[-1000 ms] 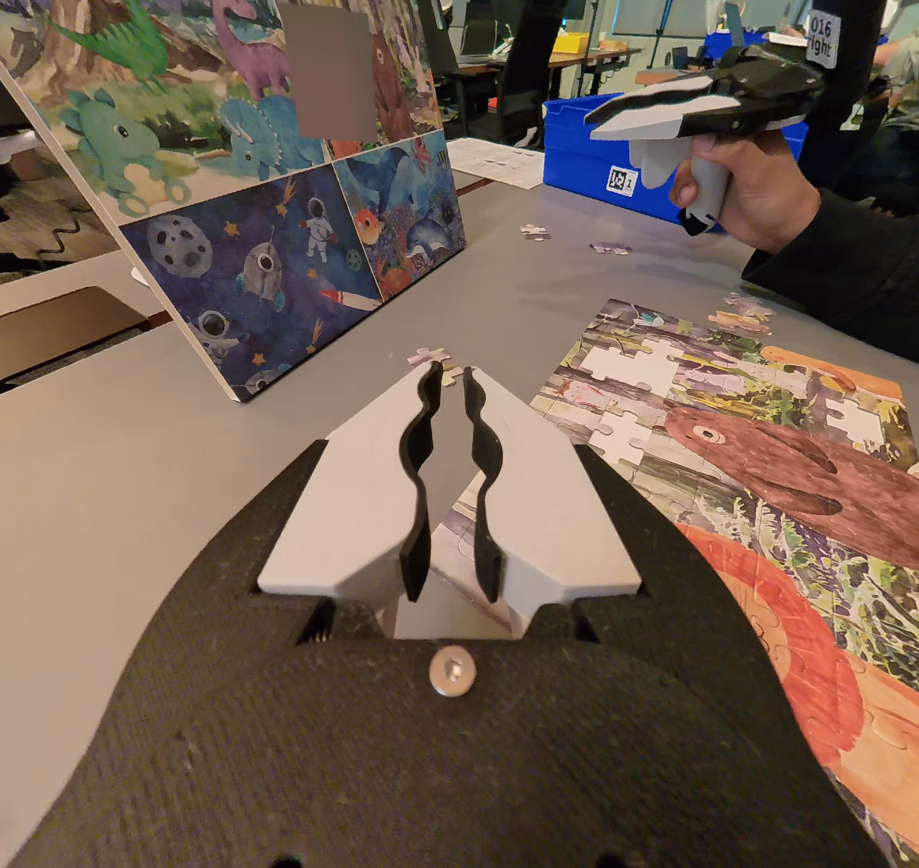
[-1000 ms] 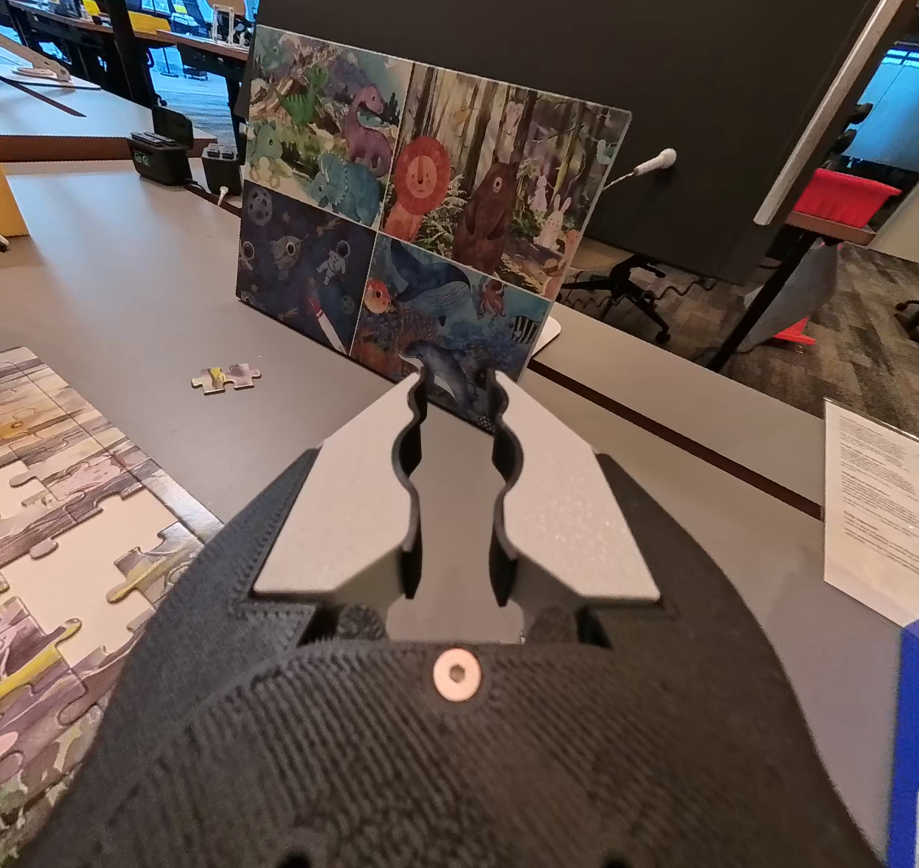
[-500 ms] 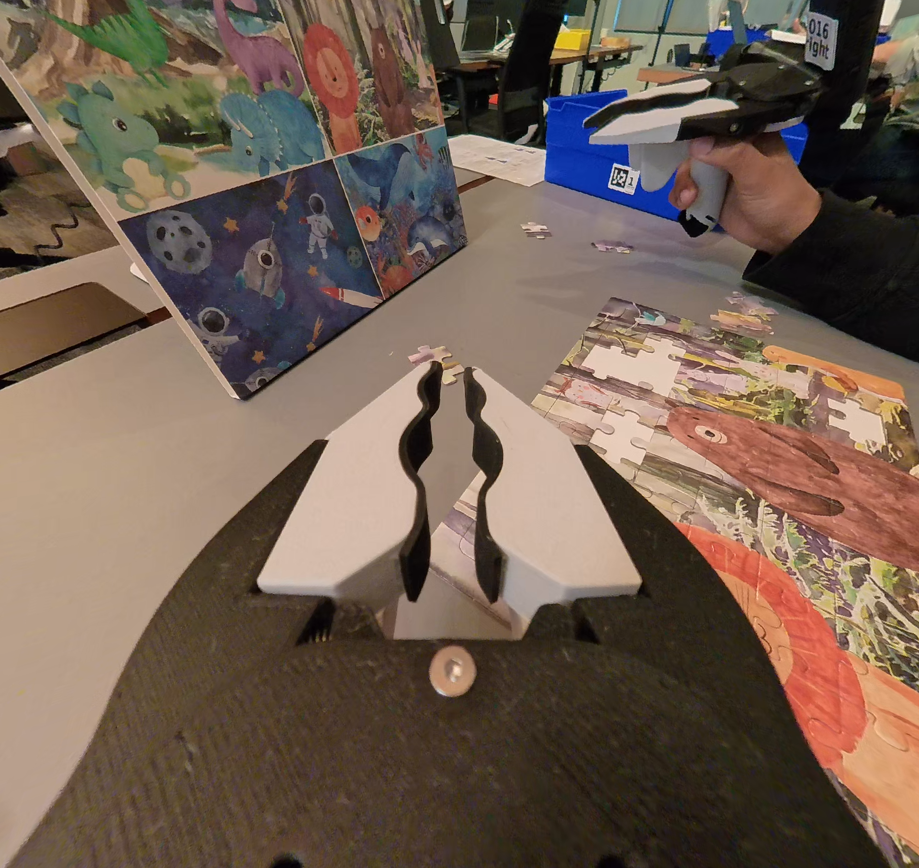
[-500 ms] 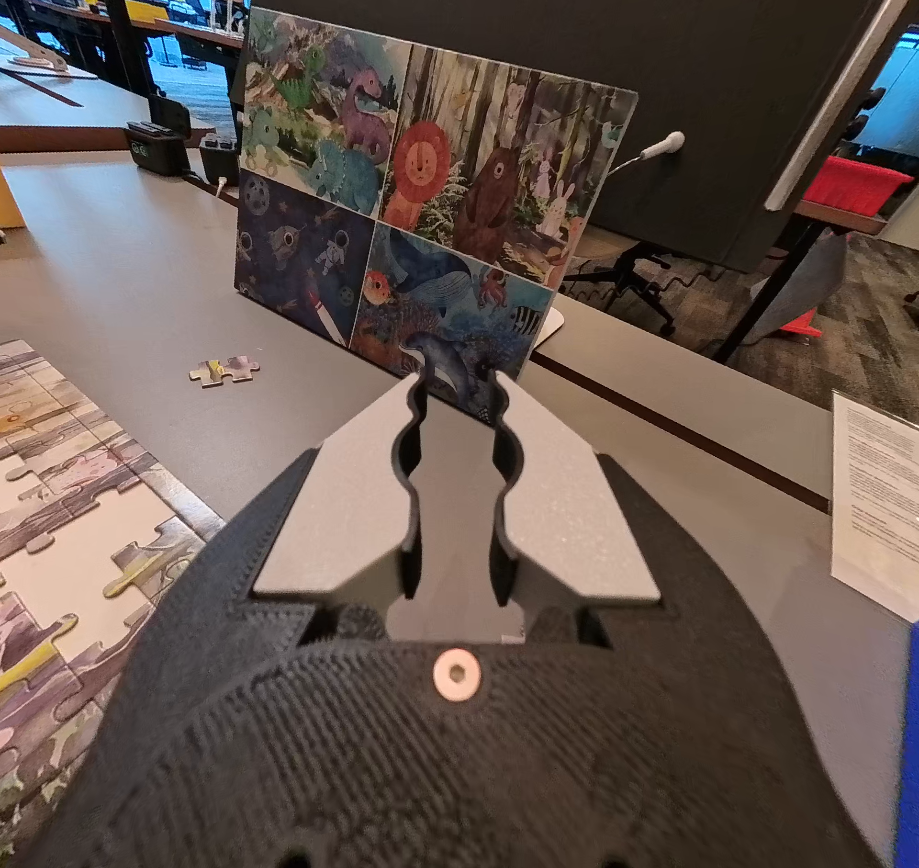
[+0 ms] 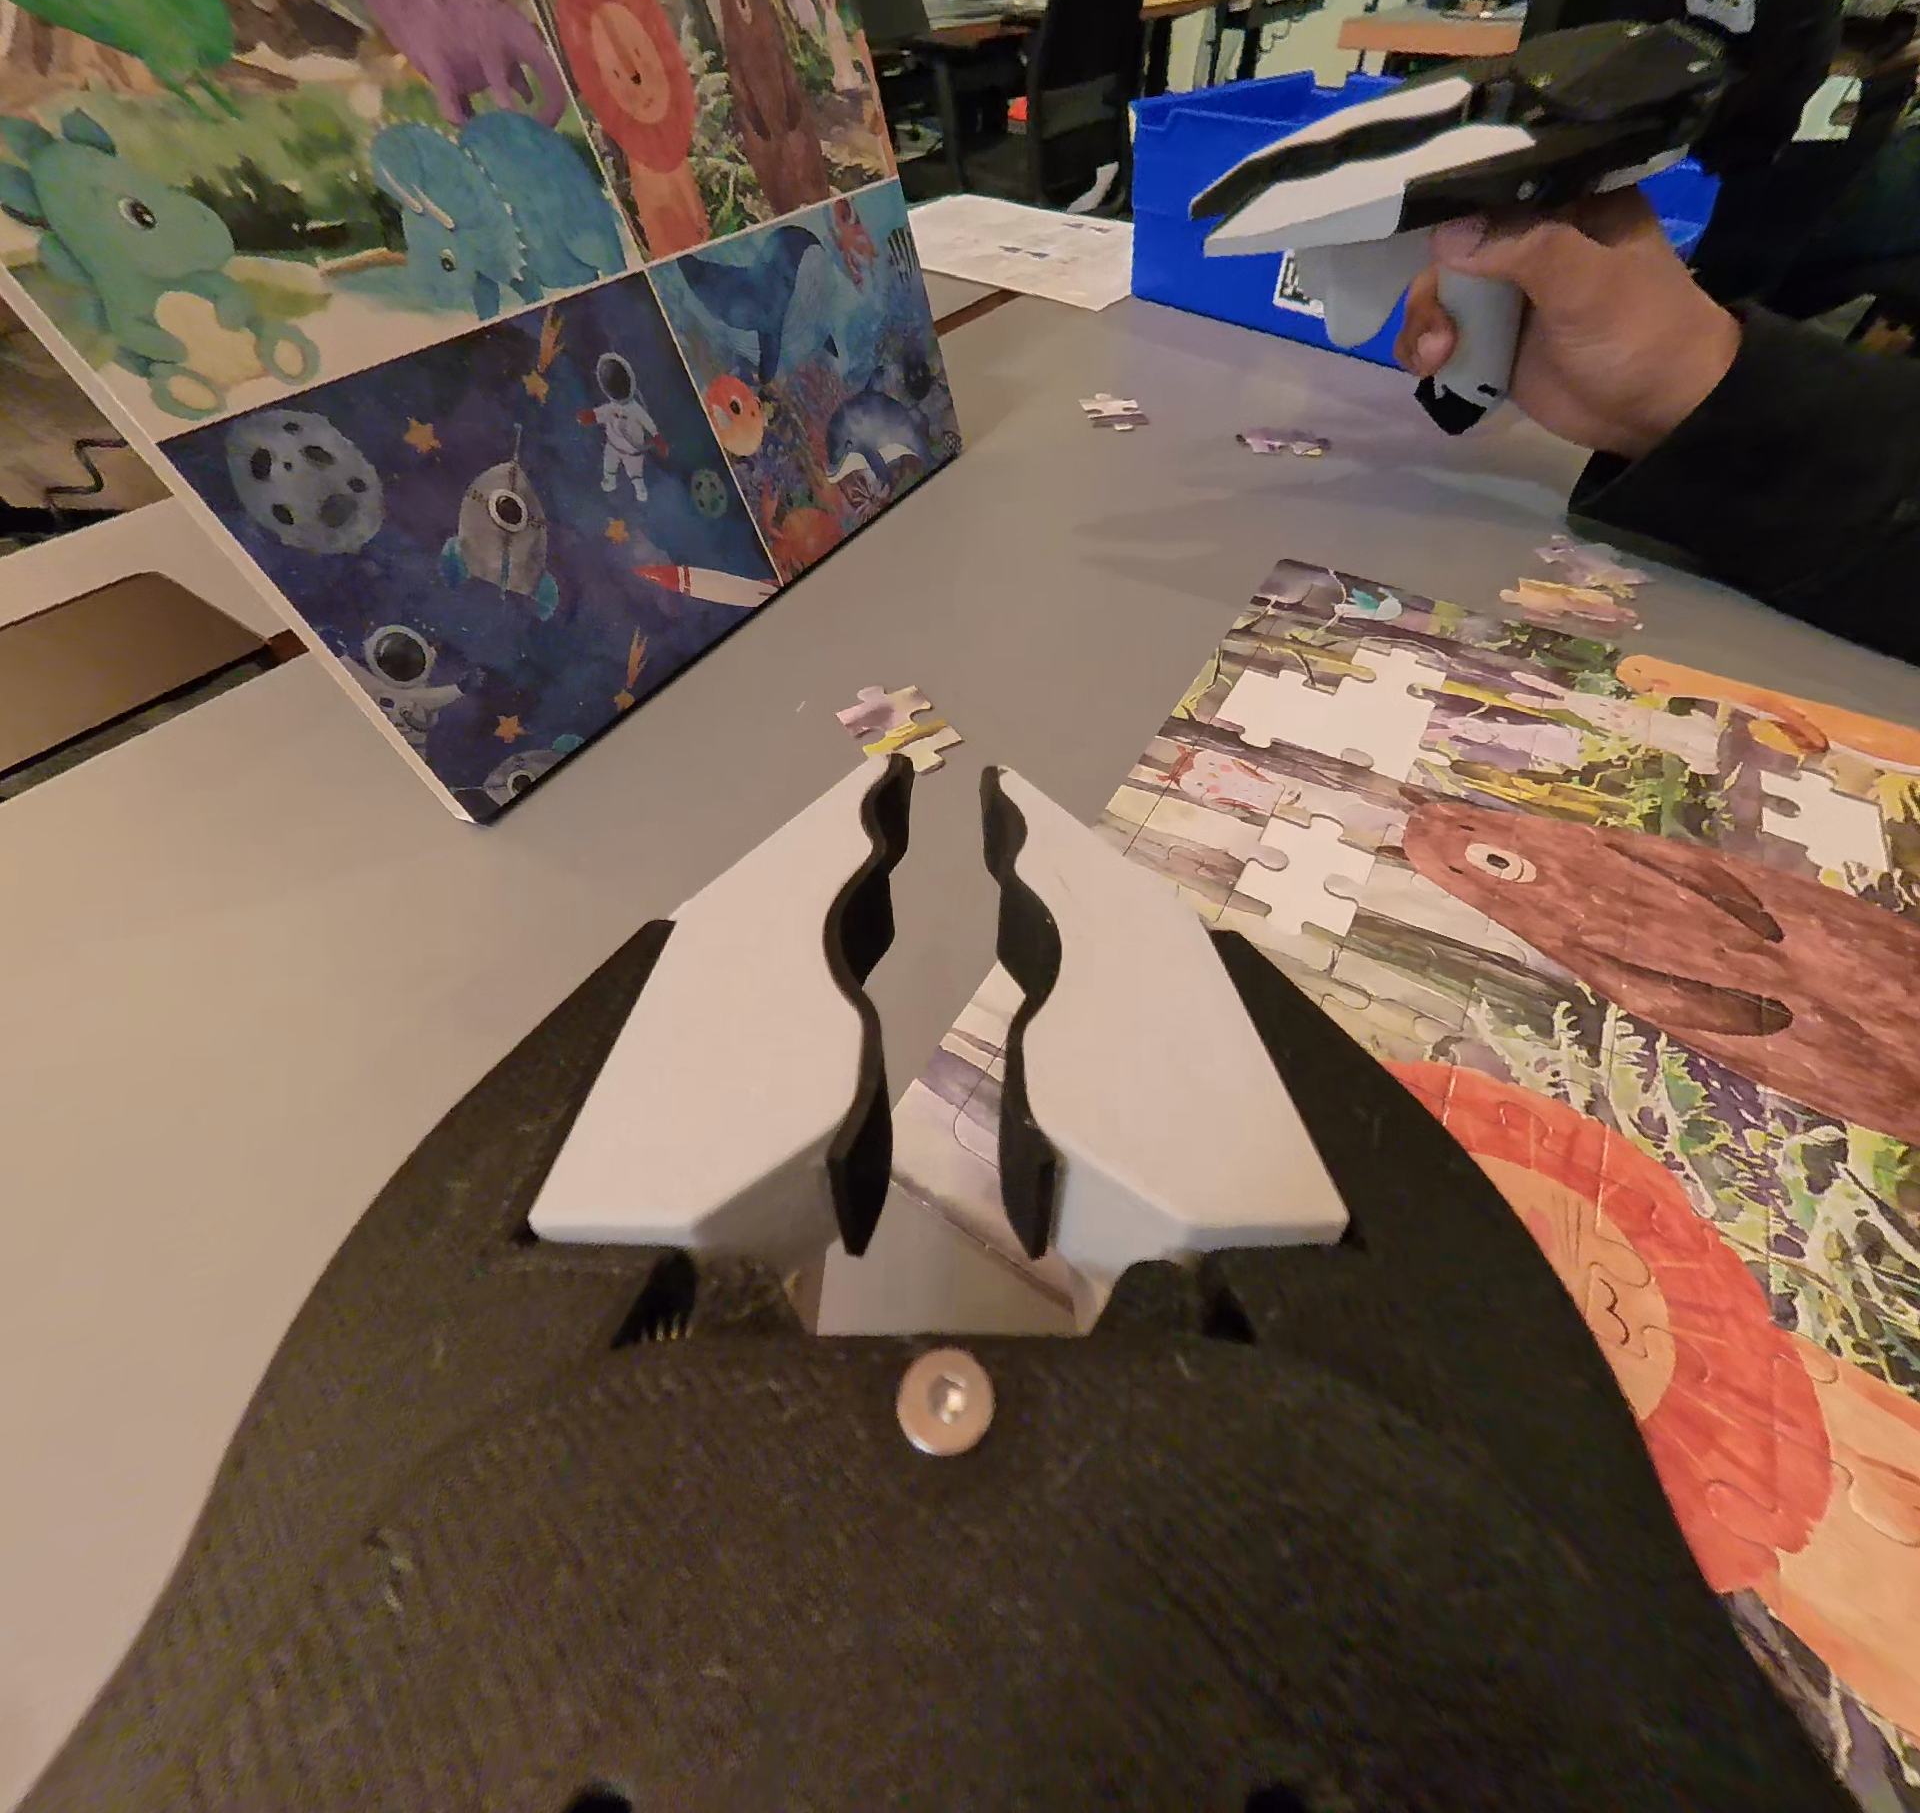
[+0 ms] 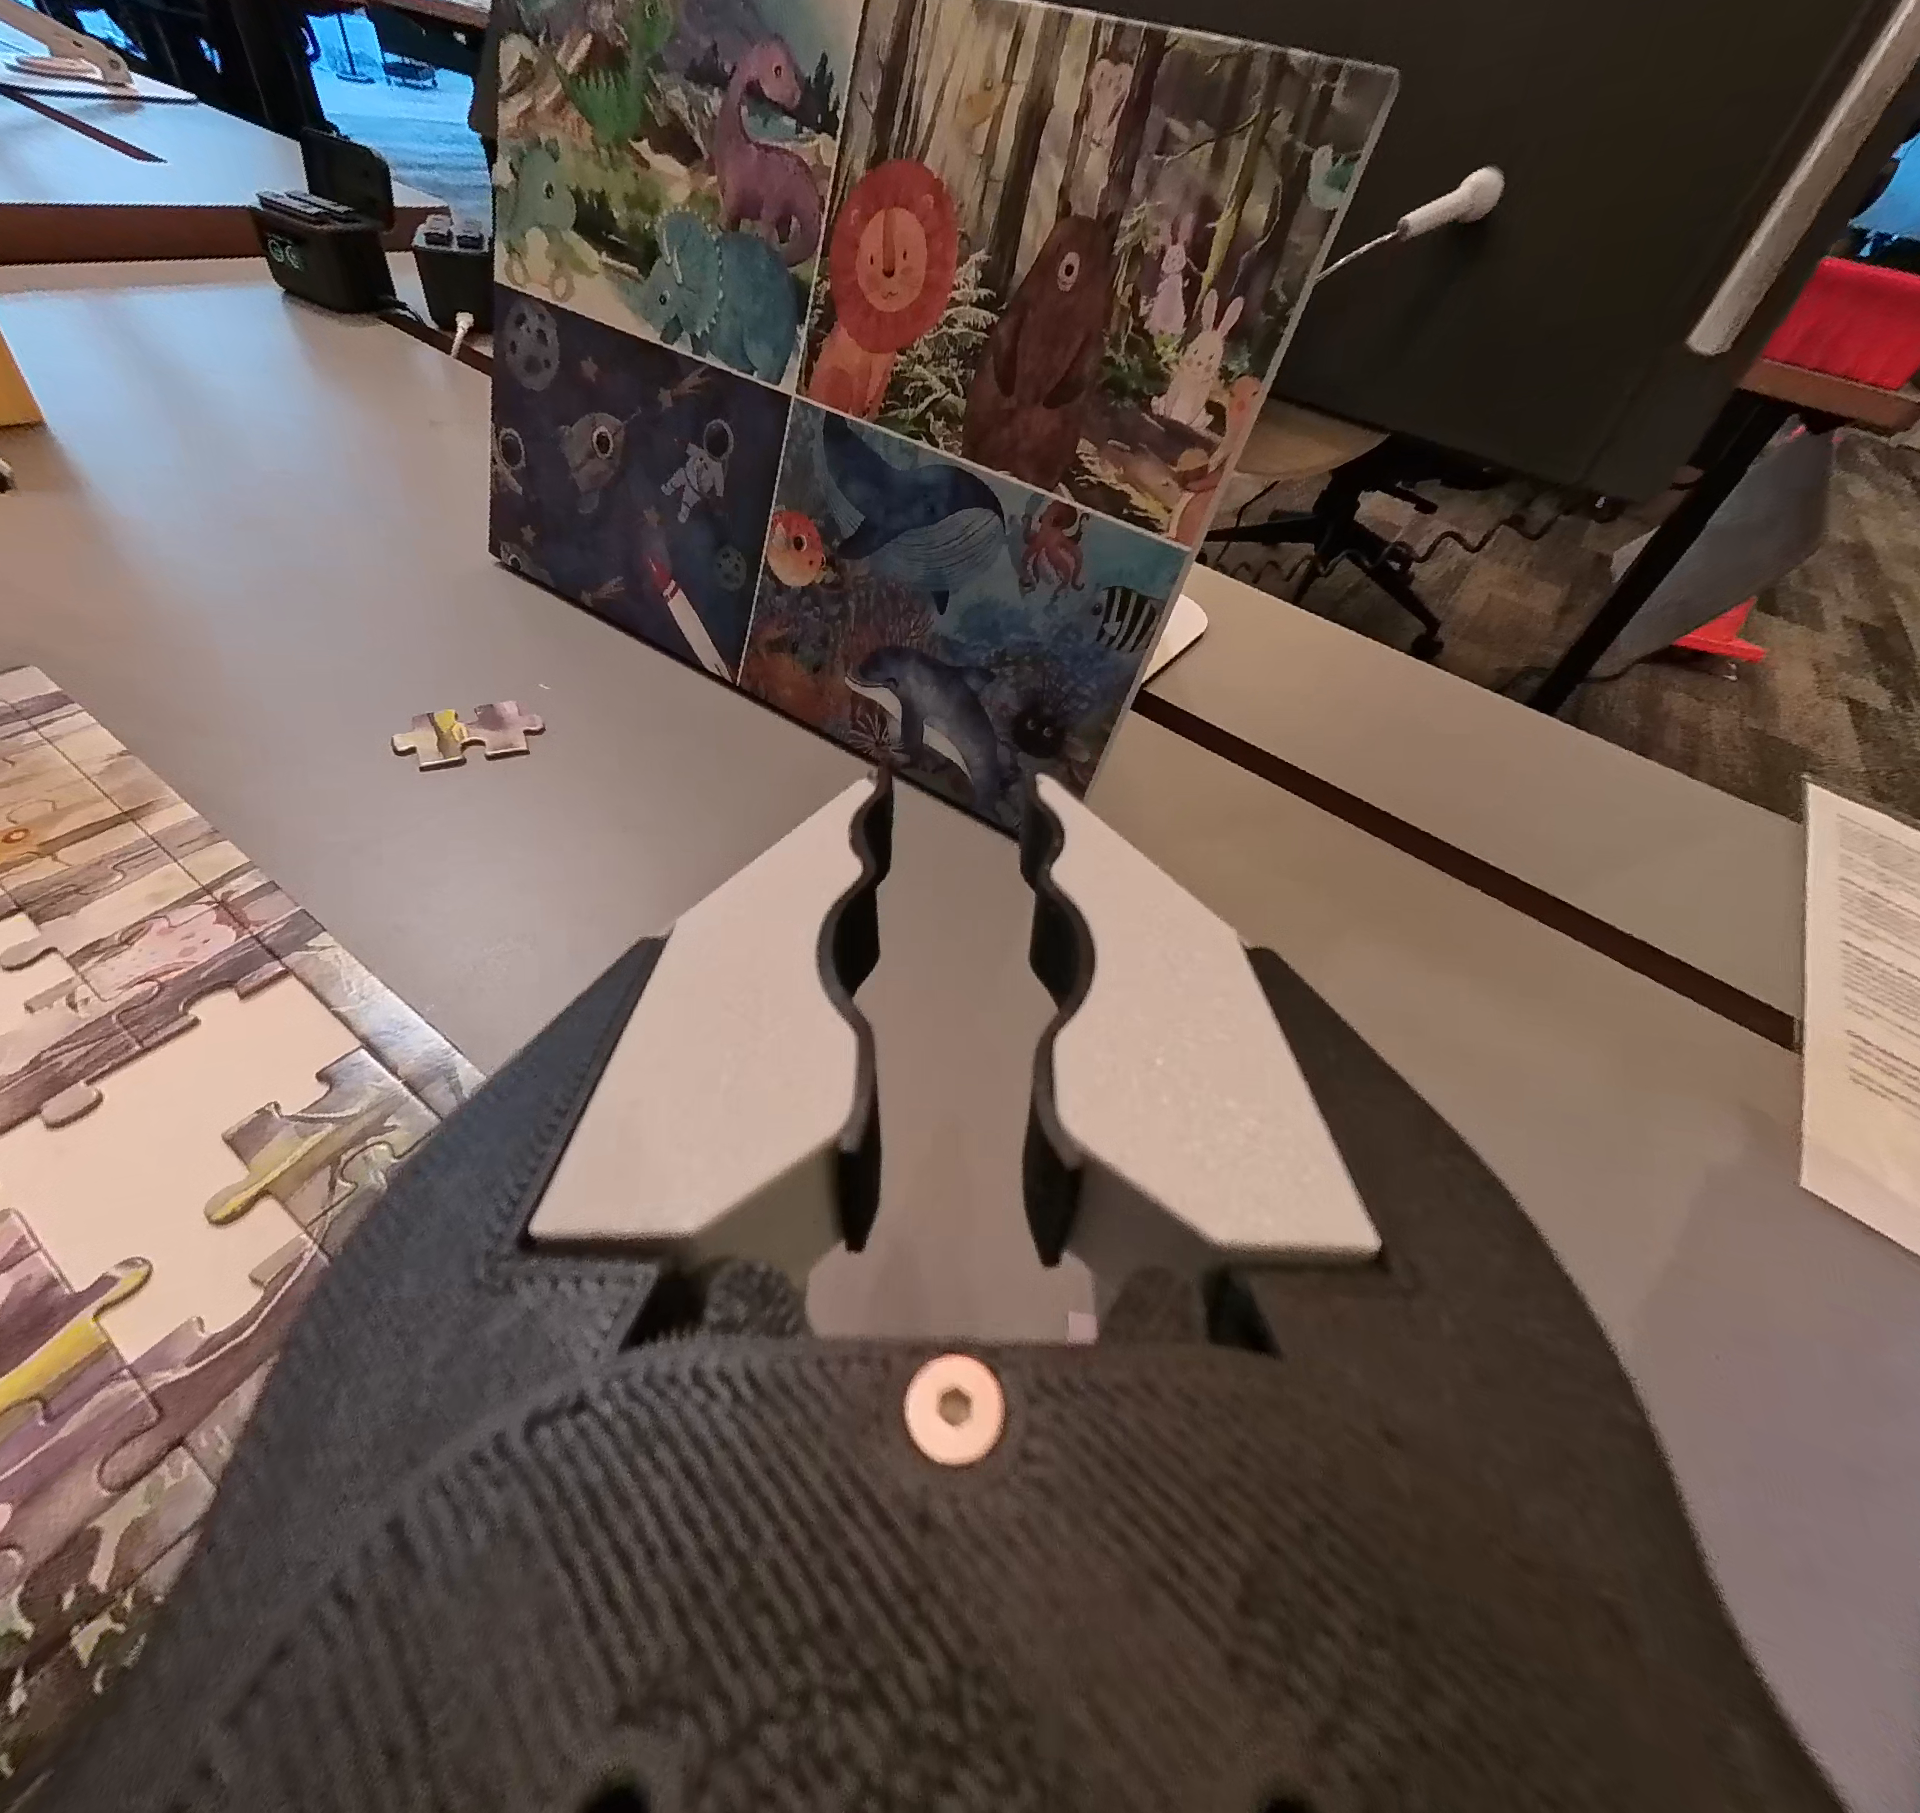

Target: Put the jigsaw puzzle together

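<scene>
The partly built jigsaw puzzle [image 5: 1558, 984] lies flat on the grey table, showing a lion and a bear, with white gaps [image 5: 1340, 714] near its far edge. It also shows at the left of the right wrist view [image 6: 156, 1088]. A loose piece [image 5: 899, 719] lies just beyond my left gripper [image 5: 943, 776], which is open and empty, low over the puzzle's near left corner. My right gripper [image 6: 961, 792] is open and empty, held in the air by a hand, and faces the picture board [image 6: 883, 361]. It also shows in the left wrist view [image 5: 1216, 215]. The same loose piece [image 6: 468, 729] lies to its left.
The picture board [image 5: 468, 309] leans upright at the table's back left. More loose pieces [image 5: 1112, 409] [image 5: 1283, 441] [image 5: 1579, 579] lie beyond the puzzle. A blue bin [image 5: 1226, 194] and a paper sheet [image 5: 1023, 241] sit at the far edge. Black devices [image 6: 322, 246] stand far left. The partly built jigsaw puzzle [image 5: 1558, 984] lies some 15 cm from my left tips, 30 cm from my right tips.
My right gripper has moved a little closer to the picture board. My left gripper has barely shifted. Both jaws stand as before.
</scene>
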